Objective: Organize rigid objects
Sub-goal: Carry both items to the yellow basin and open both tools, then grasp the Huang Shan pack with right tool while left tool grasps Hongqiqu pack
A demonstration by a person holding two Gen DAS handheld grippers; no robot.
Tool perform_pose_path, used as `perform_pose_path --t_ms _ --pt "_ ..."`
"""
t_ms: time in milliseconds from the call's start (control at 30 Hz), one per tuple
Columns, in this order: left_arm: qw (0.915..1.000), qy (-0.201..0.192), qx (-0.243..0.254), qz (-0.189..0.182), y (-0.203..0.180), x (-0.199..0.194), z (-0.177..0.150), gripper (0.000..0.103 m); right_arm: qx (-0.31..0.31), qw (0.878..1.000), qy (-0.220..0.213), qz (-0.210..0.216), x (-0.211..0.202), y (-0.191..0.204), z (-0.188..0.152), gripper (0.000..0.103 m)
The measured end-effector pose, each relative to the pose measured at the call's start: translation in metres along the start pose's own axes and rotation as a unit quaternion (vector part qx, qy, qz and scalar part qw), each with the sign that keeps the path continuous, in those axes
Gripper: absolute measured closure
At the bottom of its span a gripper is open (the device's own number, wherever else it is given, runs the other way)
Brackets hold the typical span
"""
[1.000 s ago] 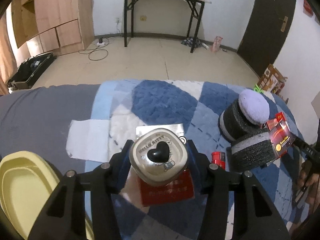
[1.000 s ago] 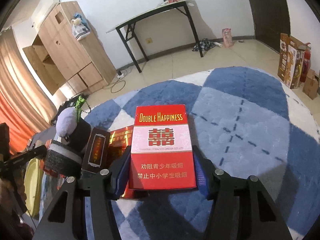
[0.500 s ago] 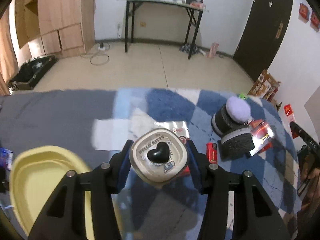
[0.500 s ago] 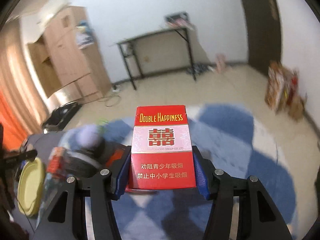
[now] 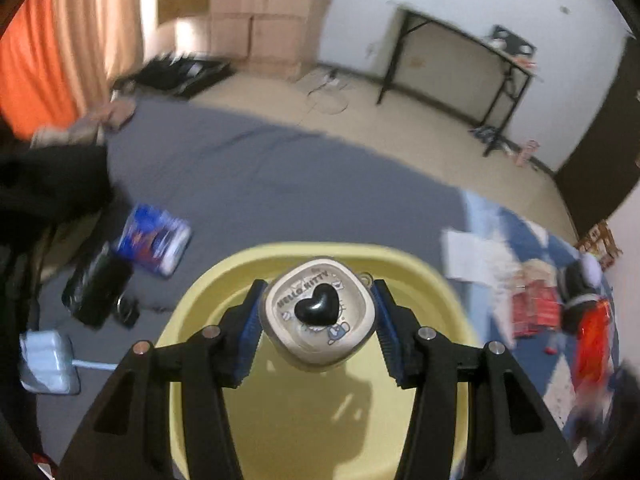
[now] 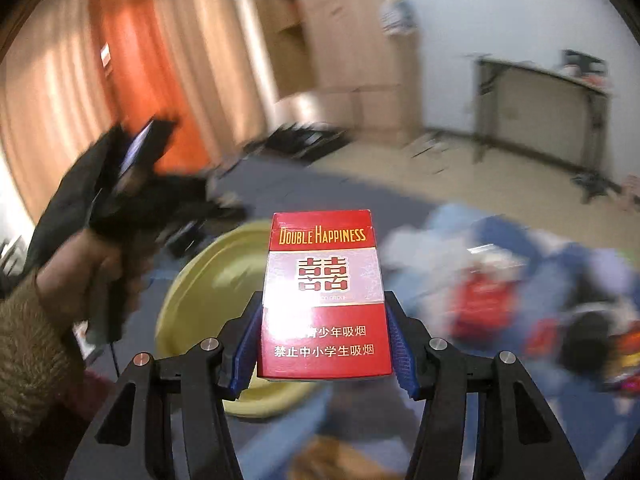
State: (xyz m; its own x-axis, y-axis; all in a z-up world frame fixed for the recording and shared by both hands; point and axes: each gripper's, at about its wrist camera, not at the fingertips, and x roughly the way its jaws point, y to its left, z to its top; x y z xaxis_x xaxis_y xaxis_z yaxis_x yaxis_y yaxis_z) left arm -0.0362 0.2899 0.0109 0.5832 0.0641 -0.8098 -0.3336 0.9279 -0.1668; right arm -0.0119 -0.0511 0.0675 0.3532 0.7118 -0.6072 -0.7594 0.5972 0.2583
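My left gripper (image 5: 318, 330) is shut on a cream Hello Kitty case (image 5: 318, 314) with a black heart and holds it above the yellow basin (image 5: 440, 276). My right gripper (image 6: 324, 344) is shut on a red Double Happiness cigarette pack (image 6: 324, 296), held in the air to the right of the yellow basin (image 6: 200, 284). The person's left hand with the other gripper (image 6: 120, 216) shows at the left of the right wrist view.
Red packs (image 5: 536, 312) and a black-and-purple sponge roll (image 5: 580, 288) lie on the blue checkered rug (image 5: 496, 220) at right. A blue packet (image 5: 154, 240), a black item (image 5: 96, 292) and a pale blue packet (image 5: 48, 360) lie on the grey sheet left of the basin.
Both grippers have swung left, away from the rug. The left one now holds the case over the yellow basin; the right one carries the pack toward it.
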Motion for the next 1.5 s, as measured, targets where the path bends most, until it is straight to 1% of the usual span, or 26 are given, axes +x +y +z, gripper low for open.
perform_pose_path --t_ms 33,100,200,233,300,333,533,667,700,733,767,800,833,867,900,933,967,1000,1067,1133,1200,1233,1300,1367,1433,1500 --pt "1.0000 0.007 -0.003 0.000 0.004 0.006 -0.002 0.050 -0.020 1.000 0.019 0.012 0.022 0.022 -0.004 0.048" --pt "0.9996 0.027 -0.004 -0.002 0.010 0.018 -0.009 0.050 -0.047 0.997 0.051 0.018 0.052 0.047 -0.006 0.048" --pt "0.9984 0.056 -0.007 -0.010 0.012 0.032 -0.018 0.050 -0.071 0.992 0.103 0.018 0.099 0.077 -0.016 0.048" --pt "0.9981 0.061 -0.006 -0.010 0.012 0.035 -0.019 0.050 -0.078 0.990 0.120 0.012 0.114 0.085 -0.019 0.048" --pt "0.9978 0.065 -0.007 -0.010 0.015 0.044 -0.021 0.050 -0.088 0.988 0.126 0.001 0.130 0.090 -0.015 0.048" --pt "0.9974 0.071 -0.009 -0.010 0.016 0.049 -0.022 0.050 -0.084 0.988 0.128 0.002 0.137 0.085 -0.014 0.048" --pt "0.9959 0.089 -0.014 -0.006 0.023 0.072 -0.028 0.050 -0.080 0.986 0.149 -0.015 0.172 0.091 -0.015 0.048" --pt "0.9968 0.078 -0.013 0.002 0.023 0.071 -0.027 0.049 -0.081 0.985 0.149 -0.027 0.186 0.106 -0.010 0.047" --pt "0.9970 0.076 -0.015 0.003 0.023 0.071 -0.027 0.048 -0.080 0.985 0.148 -0.030 0.188 0.108 -0.010 0.047" --pt "0.9972 0.074 -0.014 0.008 0.022 0.071 -0.027 0.043 -0.075 0.986 0.147 -0.031 0.190 0.111 -0.009 0.046" --pt "0.9971 0.072 -0.009 0.021 0.018 0.069 -0.027 0.031 -0.066 0.987 0.145 -0.029 0.191 0.112 -0.008 0.044" --pt "0.9972 0.068 -0.004 0.031 0.012 0.065 -0.026 0.020 -0.059 0.988 0.142 -0.024 0.188 0.112 -0.009 0.038" --pt "0.9977 0.056 0.004 0.038 0.006 0.060 -0.024 0.015 -0.056 0.989 0.134 -0.024 0.186 0.114 -0.008 0.024" --pt "0.9983 0.033 0.017 0.045 -0.004 0.048 -0.021 0.008 -0.052 0.991 0.123 -0.031 0.180 0.114 -0.006 0.018" --pt "0.9986 0.018 0.023 0.044 -0.011 0.040 -0.018 0.002 -0.043 0.992 0.112 -0.033 0.173 0.113 -0.003 0.009" --pt "0.9990 0.000 0.028 0.036 -0.021 0.029 -0.014 0.000 -0.029 0.994 0.099 -0.033 0.164 0.108 -0.001 0.007" --pt "0.9991 -0.016 0.032 0.022 -0.033 0.017 -0.011 0.000 -0.014 0.996 0.084 -0.035 0.152 0.101 0.003 0.006" --pt "0.9991 -0.023 0.036 0.009 -0.043 0.009 -0.009 0.000 -0.001 0.997 0.071 -0.043 0.142 0.091 0.006 0.002" --pt "0.9984 -0.027 0.046 -0.018 -0.069 -0.004 -0.007 0.000 0.027 0.996 0.041 -0.071 0.113 0.065 0.011 0.000" --pt "0.9974 -0.027 0.057 -0.034 -0.096 -0.013 -0.010 0.000 0.055 0.992 0.020 -0.115 0.081 0.028 0.014 0.000" --pt "0.9956 -0.027 0.074 -0.052 -0.126 -0.018 -0.015 0.000 0.067 0.983 0.007 -0.173 0.051 -0.009 0.010 0.000" --pt "0.9940 -0.027 0.085 -0.062 -0.145 -0.020 -0.019 0.000 0.070 0.975 0.003 -0.212 0.035 -0.035 0.006 0.000" --pt "0.9909 -0.021 0.110 -0.075 -0.174 -0.021 -0.028 0.000 0.069 0.962 0.006 -0.263 0.010 -0.070 -0.006 0.000" --pt "0.9887 -0.011 0.127 -0.079 -0.198 -0.017 -0.035 0.000 0.067 0.946 0.015 -0.317 -0.009 -0.103 -0.024 0.000" --pt "0.9867 0.002 0.143 -0.076 -0.224 -0.007 -0.038 0.000 0.073 0.938 0.036 -0.336 -0.010 -0.133 -0.032 0.000" --pt "0.9843 0.007 0.162 -0.071 -0.245 0.003 -0.042 0.000 0.065 0.935 0.054 -0.344 -0.001 -0.149 -0.039 0.000"
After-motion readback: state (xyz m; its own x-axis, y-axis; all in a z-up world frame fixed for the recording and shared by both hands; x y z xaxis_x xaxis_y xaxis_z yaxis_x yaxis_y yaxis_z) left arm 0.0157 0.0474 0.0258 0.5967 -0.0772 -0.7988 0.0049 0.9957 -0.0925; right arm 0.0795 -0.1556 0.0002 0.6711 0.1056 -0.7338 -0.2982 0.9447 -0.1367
